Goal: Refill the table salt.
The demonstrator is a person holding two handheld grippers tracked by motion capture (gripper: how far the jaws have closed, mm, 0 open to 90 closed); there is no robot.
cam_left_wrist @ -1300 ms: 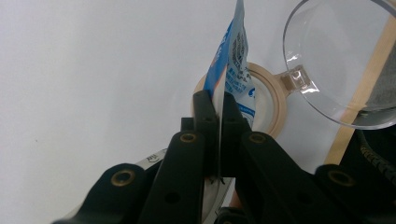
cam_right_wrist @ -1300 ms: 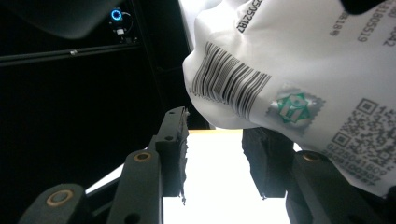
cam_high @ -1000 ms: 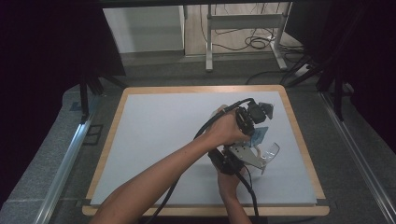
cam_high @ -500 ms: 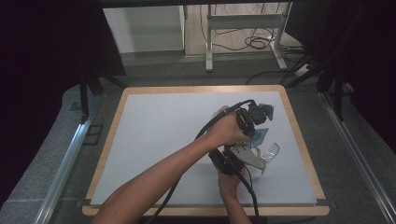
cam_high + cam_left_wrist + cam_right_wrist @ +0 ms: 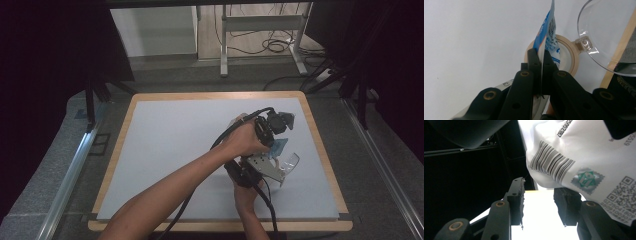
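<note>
The left gripper (image 5: 540,56) is clamped on the lower edge of a blue-and-white pouch (image 5: 548,32), its jaws pressed flat together with the film between them. In the high view the pouch (image 5: 278,146) is held above the right part of the table (image 5: 165,145), between the two hands. Beneath it lie a tan ring (image 5: 571,53) and a clear dish (image 5: 610,32), the dish touching the ring at a small clear tab.

The right gripper (image 5: 539,195) stands partly open. The pouch (image 5: 584,157) — barcode side toward the camera — hangs just above and beside the right-hand jaw; no pad is seen pressing on it, so it is judged not gripped on that side.

The step in hand is judged to be a second grip on the pouch, most likely for opening or emptying it over the dish.

- The left clamp should be kept firm and unmoved, so that the film does not slip.
- The right jaws should be brought around a free edge, well apart from the left grip, and only then closed.
- The pouch should be kept upright above the dish — a tilt toward the table's edge risks spilling.
- The trailing cable (image 5: 240,127) should be kept off the dish.
</note>
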